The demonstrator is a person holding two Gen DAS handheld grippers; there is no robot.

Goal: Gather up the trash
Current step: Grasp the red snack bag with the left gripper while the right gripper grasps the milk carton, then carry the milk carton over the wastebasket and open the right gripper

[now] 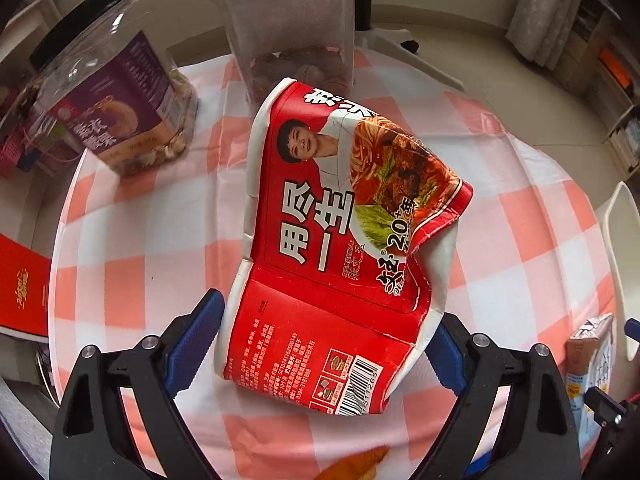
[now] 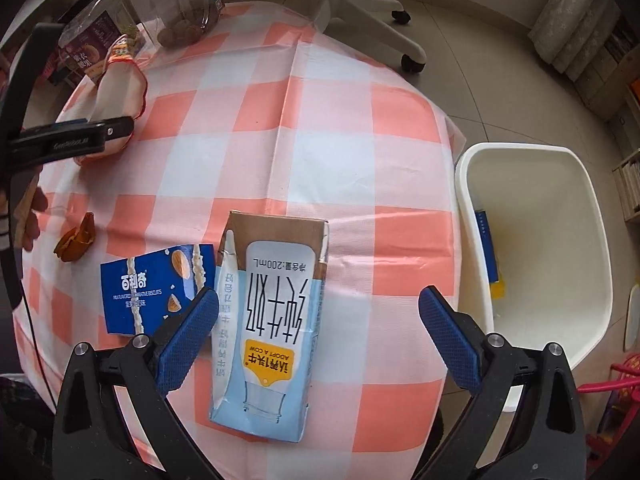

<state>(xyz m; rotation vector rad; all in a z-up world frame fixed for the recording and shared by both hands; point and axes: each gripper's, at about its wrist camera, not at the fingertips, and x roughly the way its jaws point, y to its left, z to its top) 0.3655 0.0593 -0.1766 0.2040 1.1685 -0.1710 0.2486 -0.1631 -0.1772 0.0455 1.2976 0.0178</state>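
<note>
Milk carton (image 2: 266, 320) lies flat between the open right gripper's (image 2: 318, 334) fingers.

— How does the left gripper (image 1: 326, 344) stand?
— Its blue pads (image 1: 196, 340) press in from both sides on something held between them; the black arms splay toward the camera.
— And the right gripper (image 2: 318, 334)?
— Spread wide, pads (image 2: 450, 338) well apart and touching nothing.
— Any hand showing?
— Only fingers (image 2: 34, 216) at the right view's left edge.
</note>
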